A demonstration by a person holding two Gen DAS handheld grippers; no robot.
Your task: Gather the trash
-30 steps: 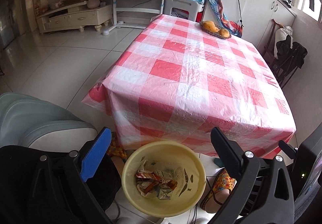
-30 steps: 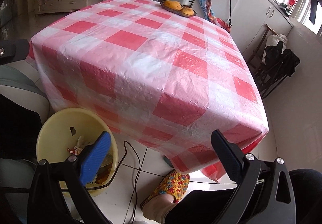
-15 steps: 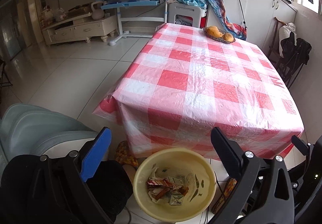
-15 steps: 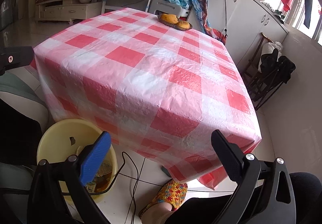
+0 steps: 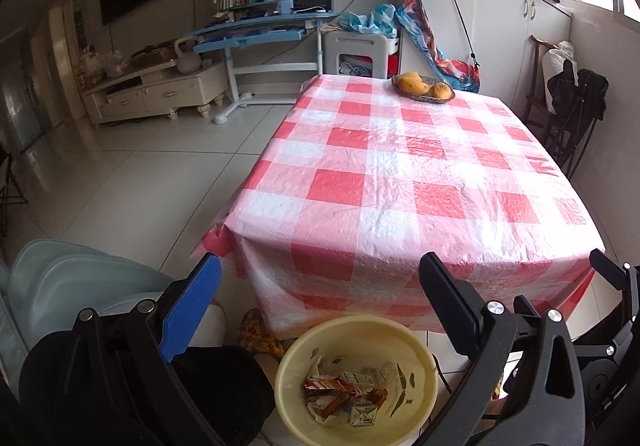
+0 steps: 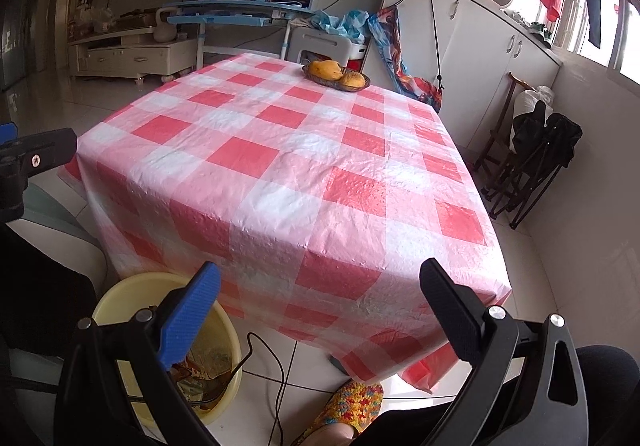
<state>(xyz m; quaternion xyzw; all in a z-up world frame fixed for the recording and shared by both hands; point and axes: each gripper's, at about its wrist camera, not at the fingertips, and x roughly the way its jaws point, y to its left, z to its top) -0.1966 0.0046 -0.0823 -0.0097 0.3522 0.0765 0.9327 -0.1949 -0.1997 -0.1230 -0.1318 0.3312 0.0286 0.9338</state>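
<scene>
Nearest you, the yellow basin (image 5: pixel 356 330) stands on the floor at the table's near edge, directly below and ahead of your left gripper (image 5: pixel 320 306), whose fingers are spread wide and hold nothing; the trash (image 5: pixel 344 394), crumpled wrappers and small cartons, already lies heaped inside it. Your right gripper (image 6: pixel 320 310), equally wide and unloaded, has the basin low to its left, so the left is nearer. Farther on, the checked tablecloth (image 5: pixel 400 181) carries only a fruit basket (image 5: pixel 424 87) at its far end.
</scene>
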